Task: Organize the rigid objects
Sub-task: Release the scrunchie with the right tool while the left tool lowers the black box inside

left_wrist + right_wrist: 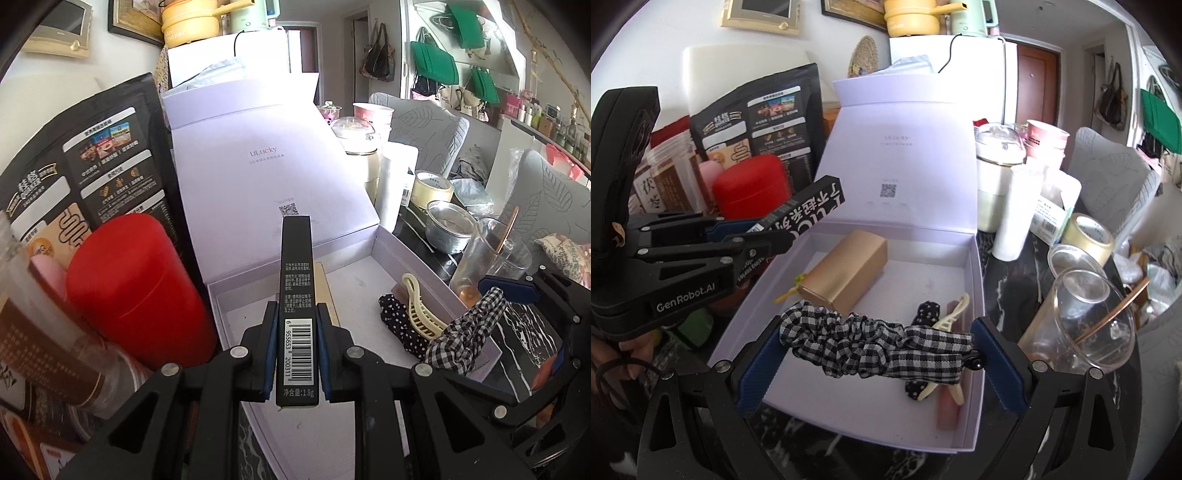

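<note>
With a gold box (846, 271), hair clip (947, 325) and dotted scrunchie (925, 312) already in the white box (973, 284) ahead of both jaws, the left gripper (295, 354) clamps a slim black carton (297, 295) above it, while the right gripper's (875, 350) wide-open jaws bracket a checkered scrunchie (875, 349), grip uncertain.

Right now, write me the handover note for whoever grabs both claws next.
Left claw: shut on the slim black barcoded carton, held above the open pale lilac gift box.
Right claw: the black-and-white gingham scrunchie spans its pads over the box's near edge; a firm grip cannot be confirmed.
Already in the box: gold rectangular box, cream plastic hair claw clip, black polka-dot fabric piece, pink bar.
Left to do: lower the carton into the free floor beside the gold box, then drop the scrunchie in. The red cylindrical canister stands outside the box.
</note>
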The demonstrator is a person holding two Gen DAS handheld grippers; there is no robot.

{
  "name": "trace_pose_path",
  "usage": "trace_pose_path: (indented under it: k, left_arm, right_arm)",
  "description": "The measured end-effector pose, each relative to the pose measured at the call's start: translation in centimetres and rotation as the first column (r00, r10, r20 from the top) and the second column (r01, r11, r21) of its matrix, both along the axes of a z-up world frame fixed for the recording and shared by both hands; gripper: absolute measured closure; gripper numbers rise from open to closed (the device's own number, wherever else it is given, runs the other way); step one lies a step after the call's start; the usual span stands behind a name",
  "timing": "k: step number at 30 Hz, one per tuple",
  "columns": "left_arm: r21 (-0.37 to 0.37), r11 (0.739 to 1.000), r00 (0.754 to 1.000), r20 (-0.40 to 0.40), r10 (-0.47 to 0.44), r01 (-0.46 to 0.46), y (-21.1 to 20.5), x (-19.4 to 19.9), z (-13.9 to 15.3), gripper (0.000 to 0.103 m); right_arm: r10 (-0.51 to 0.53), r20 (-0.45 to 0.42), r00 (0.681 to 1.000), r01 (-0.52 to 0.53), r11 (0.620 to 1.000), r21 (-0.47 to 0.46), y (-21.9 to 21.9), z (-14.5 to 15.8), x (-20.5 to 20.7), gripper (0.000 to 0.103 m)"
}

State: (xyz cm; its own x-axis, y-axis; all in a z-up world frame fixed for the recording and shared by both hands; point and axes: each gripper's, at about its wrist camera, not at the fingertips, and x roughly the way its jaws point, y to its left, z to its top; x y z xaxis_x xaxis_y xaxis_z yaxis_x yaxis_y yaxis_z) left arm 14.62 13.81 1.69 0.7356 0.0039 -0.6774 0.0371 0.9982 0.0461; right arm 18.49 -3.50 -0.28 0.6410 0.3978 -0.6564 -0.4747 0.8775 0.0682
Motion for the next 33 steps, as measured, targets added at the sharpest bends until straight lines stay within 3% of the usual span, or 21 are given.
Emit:
trace_pose_path:
  k: [6, 14, 18, 33]
  left_arm:
    - [-0.021, 1.0, 1.0, -0.014, -0.008, 0.008, -0.1, 1.4, -0.6, 0.084]
    - [-0.08, 0.997, 0.993, -0.114, -0.012, 0.003, 0.1, 2.5, -1.5, 0.084]
    - [-0.053, 0.998, 0.993, -0.115, 0.016, -0.022, -0.1, 2.3, -1.4, 0.084]
    - [-0.058, 0.998, 0.997, -0.069, 0.023, -0.027, -0.1, 0.3, 1.3, 0.084]
  right_arm:
    - [0.002, -0.009, 1.0, -0.003, 1.0, -0.022, 0.2, -0.6, 0.8, 0.004]
    - [-0.023, -0.013, 1.0, 0.023, 0.998, -0.06, -0.1, -0.8, 0.8, 0.002]
    - [-0.032, -0.003, 0.999, 0.032, 0.997, -0.066, -0.3, -0.5, 0.4, 0.002]
    - [-0.03, 0.048, 0.998, 0.033, 0.997, -0.065, -0.2, 1.6, -1.6, 0.002]
